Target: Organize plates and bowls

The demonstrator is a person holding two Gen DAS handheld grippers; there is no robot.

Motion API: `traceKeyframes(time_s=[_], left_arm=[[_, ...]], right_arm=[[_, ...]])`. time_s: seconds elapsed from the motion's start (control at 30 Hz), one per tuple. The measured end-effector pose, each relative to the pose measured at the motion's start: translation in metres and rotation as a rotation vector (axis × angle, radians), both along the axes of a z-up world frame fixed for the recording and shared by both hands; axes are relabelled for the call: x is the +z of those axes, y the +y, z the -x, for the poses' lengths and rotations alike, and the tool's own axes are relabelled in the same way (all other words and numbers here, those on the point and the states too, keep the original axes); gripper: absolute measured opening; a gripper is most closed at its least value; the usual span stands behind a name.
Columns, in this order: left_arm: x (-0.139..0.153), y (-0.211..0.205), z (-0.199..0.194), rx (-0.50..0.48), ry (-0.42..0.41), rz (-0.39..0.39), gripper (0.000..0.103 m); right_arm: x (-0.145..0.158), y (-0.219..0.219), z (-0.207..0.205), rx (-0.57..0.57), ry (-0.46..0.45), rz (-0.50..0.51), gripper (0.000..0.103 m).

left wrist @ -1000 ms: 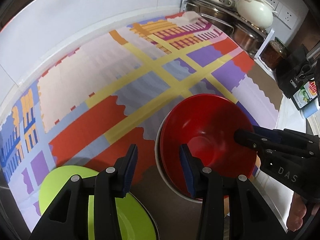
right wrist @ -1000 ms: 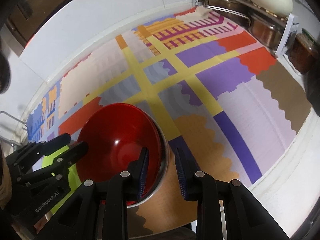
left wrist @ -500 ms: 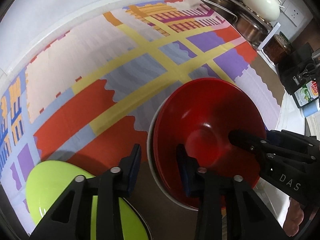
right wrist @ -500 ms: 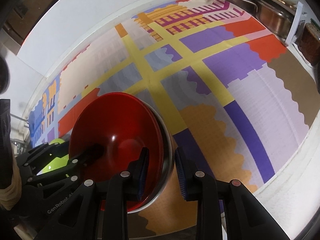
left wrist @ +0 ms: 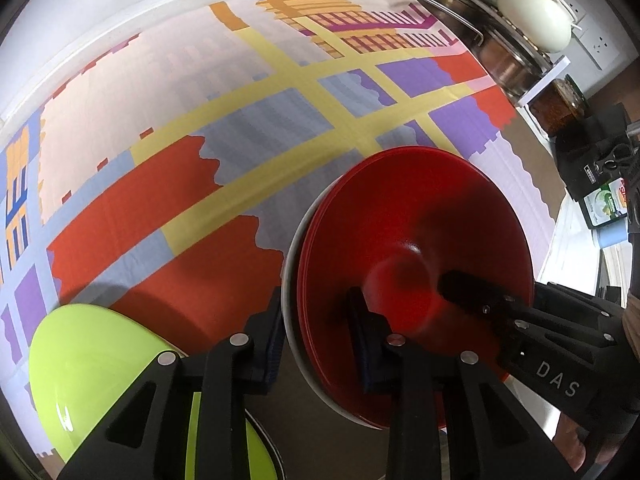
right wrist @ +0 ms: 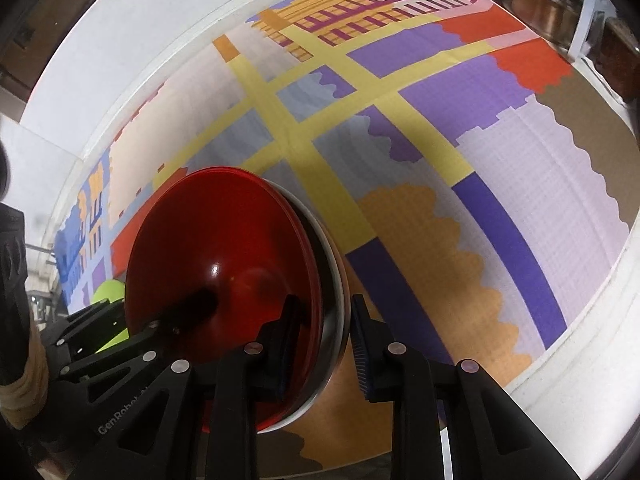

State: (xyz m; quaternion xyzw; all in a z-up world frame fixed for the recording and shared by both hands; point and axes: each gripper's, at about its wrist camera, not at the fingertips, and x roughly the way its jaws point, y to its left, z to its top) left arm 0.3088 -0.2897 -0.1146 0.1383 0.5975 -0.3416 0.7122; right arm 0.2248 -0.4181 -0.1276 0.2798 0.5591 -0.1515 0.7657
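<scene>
A red bowl point(left wrist: 416, 248) sits nested in a white bowl point(left wrist: 294, 264), the stack tilted up off the patterned cloth. My left gripper point(left wrist: 316, 340) straddles the near rim of the stack, one finger outside the white bowl, one inside the red. My right gripper point(right wrist: 320, 344) grips the opposite rim the same way, with the red bowl point(right wrist: 224, 264) and the white bowl's edge point(right wrist: 332, 264) between its fingers. A lime green plate point(left wrist: 92, 364) lies at lower left under my left gripper.
A colourful patterned cloth point(left wrist: 248, 128) covers the counter. A rack with steel pots and a cream pot point(left wrist: 532, 20) stands at the far right. A jar point(left wrist: 560, 104) and boxes point(left wrist: 604, 204) sit beyond the cloth's right edge. The white counter edge point(right wrist: 580, 332) runs at right.
Both grippers have closed in on the bowl stack's rim and tipped it up more steeply; the stack fills more of both views.
</scene>
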Motion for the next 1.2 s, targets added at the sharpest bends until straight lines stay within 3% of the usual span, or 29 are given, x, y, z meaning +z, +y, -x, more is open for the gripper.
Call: traceKeyframes(time_s=[0.5, 1.2], left_arm=[[0.015, 0.022, 0.000, 0.049, -0.009, 0.029, 0.029], [0.057, 0.136, -0.001, 0.233, -0.085, 0.069, 0.029]], right_arm=[[0.011, 0.009, -0.004, 0.012, 0.007, 0.015, 0.026], [0.063, 0.098, -0.027, 0.191, -0.090, 0.053, 0.026]])
